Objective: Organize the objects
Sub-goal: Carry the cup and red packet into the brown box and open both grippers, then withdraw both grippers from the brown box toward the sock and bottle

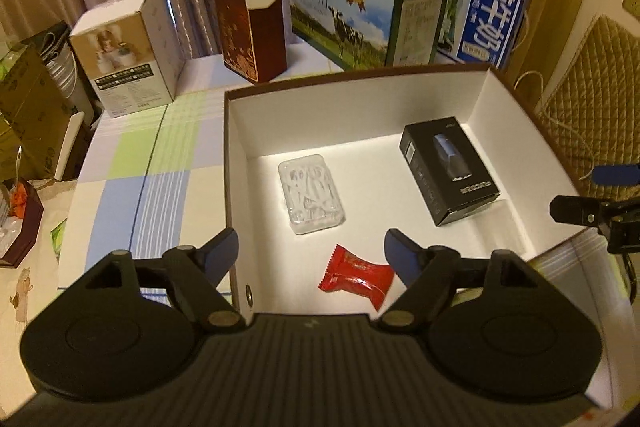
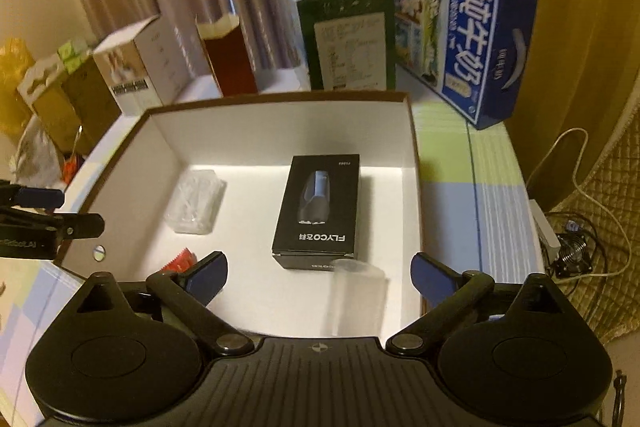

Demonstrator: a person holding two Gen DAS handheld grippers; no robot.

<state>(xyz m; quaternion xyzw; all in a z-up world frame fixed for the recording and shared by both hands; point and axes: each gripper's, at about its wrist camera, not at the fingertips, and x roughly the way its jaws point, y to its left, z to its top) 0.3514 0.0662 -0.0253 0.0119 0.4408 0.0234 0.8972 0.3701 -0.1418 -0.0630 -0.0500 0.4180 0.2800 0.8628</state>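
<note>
A large open box with white inside [image 1: 236, 155] [image 2: 412, 155] sits on the table. In it lie a black FLYCO box [image 1: 448, 169] [image 2: 318, 211], a clear plastic case [image 1: 311, 198] [image 2: 196, 203] and a red candy wrapper [image 1: 354, 277] [image 2: 180, 261]. A blurred clear object [image 2: 358, 297] is in the air between the right gripper's fingers, over the box. My left gripper [image 1: 310, 253] is open above the box's near left wall, by the candy. My right gripper [image 2: 320, 277] is open above the box's near edge.
Behind the box stand a white carton [image 1: 128, 55], a dark red carton [image 1: 250, 31], a green milk carton [image 1: 360, 3] and a blue milk carton [image 1: 488, 15]. A checked cloth [image 1: 152, 163] covers the table. Clutter lies at the left, cables and a small fan [image 2: 572, 255] at the right.
</note>
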